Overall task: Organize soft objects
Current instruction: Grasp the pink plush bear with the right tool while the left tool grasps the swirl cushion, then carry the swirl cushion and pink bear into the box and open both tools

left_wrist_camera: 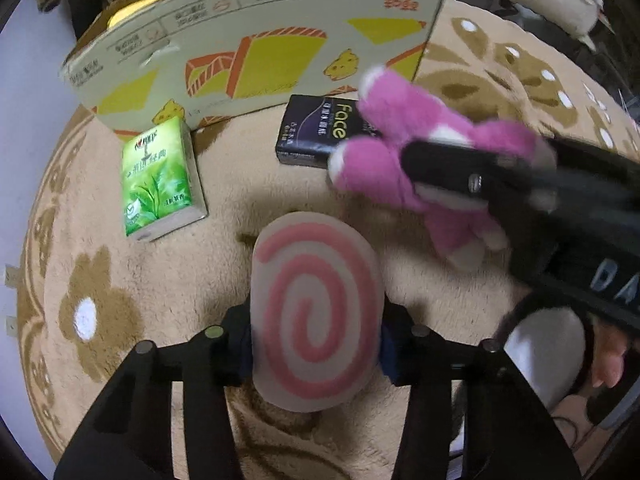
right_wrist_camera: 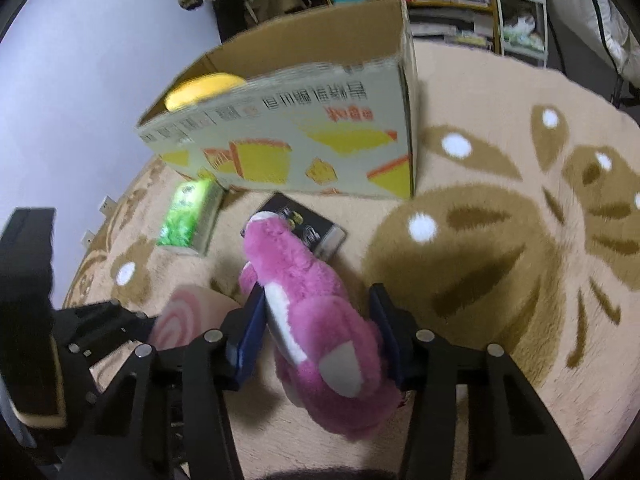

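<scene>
A white soft cushion with a pink spiral (left_wrist_camera: 316,312) stands on the beige rug, and my left gripper (left_wrist_camera: 316,344) is shut on its two sides. The cushion (right_wrist_camera: 180,316) also shows at the lower left of the right wrist view. A pink and white plush toy (right_wrist_camera: 320,320) sits between the blue pads (right_wrist_camera: 252,328) of my right gripper (right_wrist_camera: 318,330), which is shut on its body. In the left wrist view the plush toy (left_wrist_camera: 384,160) hangs blurred at the right, above the rug and in front of the dark pack.
An open cardboard box (right_wrist_camera: 280,140) with yellow prints stands behind, with a yellow soft thing (right_wrist_camera: 204,88) inside. A green tissue pack (left_wrist_camera: 160,180) and a dark "face" pack (left_wrist_camera: 316,128) lie in front of it. The flowered rug (right_wrist_camera: 480,280) stretches right; shelves and clutter stand beyond.
</scene>
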